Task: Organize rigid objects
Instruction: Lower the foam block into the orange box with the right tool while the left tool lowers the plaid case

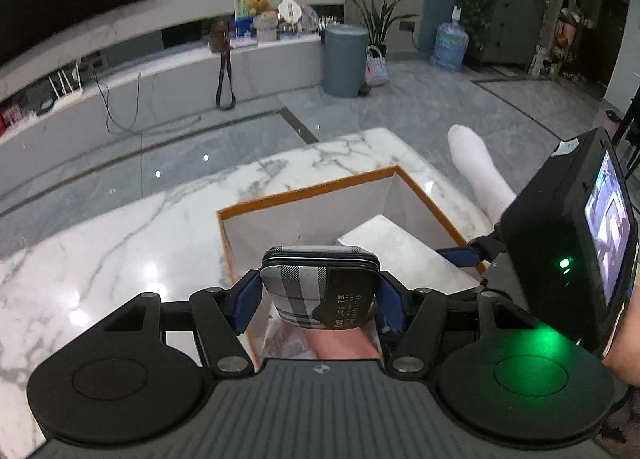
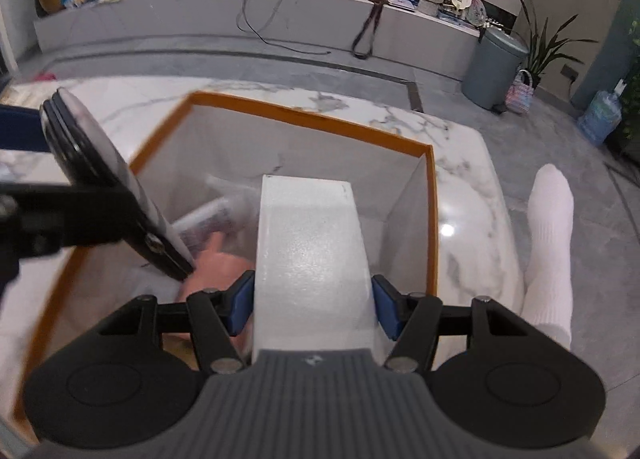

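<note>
Left wrist view: the left tongs gripped a plaid case above the near wall of the orange-rimmed box on the tabletop. Best lowered well inside before release; the box floor under it was hidden.

Right wrist view: the right tongs clamped a white block over the box; blurred items beneath stayed unreadable.

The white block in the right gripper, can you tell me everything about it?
The white block is a long, plain, box-shaped piece that looks like foam, with a faintly grainy top. The right gripper clamps its near end between blue pads, and it juts forward above the orange-rimmed box. Its far end is cut square. Nothing else visibly touches it.
</note>
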Motion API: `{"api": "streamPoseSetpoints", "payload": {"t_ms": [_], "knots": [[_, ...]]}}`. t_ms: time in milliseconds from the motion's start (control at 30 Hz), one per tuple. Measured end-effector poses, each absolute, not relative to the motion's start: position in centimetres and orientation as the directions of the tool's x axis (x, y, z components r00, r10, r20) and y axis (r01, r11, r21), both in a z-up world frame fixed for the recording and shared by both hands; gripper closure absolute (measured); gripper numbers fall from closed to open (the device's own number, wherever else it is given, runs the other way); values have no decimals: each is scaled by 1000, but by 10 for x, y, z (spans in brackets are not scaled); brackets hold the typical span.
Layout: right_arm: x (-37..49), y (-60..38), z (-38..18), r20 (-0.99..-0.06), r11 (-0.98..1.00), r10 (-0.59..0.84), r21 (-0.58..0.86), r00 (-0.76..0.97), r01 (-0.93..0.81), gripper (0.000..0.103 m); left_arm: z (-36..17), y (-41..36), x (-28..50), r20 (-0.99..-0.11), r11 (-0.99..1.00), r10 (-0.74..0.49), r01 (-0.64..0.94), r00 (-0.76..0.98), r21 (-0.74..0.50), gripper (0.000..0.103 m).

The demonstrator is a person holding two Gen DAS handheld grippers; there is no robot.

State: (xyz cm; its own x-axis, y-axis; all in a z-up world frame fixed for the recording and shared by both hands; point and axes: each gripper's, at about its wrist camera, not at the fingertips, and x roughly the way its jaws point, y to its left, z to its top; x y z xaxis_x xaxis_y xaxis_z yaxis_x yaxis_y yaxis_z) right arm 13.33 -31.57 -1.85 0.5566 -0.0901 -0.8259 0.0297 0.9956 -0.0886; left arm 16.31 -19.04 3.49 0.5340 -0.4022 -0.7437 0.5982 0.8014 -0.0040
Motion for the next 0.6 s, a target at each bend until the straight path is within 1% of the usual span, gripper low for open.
{"api": "streamPoseSetpoints", "payload": {"t_ms": [333, 400, 467, 600], "knots": [[160, -319, -47, -843, 991, -113, -136, 526, -6, 42, 10, -190, 182, -789, 819, -387, 572, 478, -55, 32], [160, -316, -47, -835, 989, -115, -148, 539, -19, 42, 9, -190, 182, -789, 823, -383, 566, 481, -55, 32], [159, -316, -45, -833, 991, -105, -134, 543, -14, 43, 9, -190, 182, -785, 823, -394, 563, 478, -70, 32], [149, -320, -35, -814, 992, -102, -124, 572, 1, 43, 12, -187, 180, -787, 824, -415, 556, 457, -111, 32]]}}
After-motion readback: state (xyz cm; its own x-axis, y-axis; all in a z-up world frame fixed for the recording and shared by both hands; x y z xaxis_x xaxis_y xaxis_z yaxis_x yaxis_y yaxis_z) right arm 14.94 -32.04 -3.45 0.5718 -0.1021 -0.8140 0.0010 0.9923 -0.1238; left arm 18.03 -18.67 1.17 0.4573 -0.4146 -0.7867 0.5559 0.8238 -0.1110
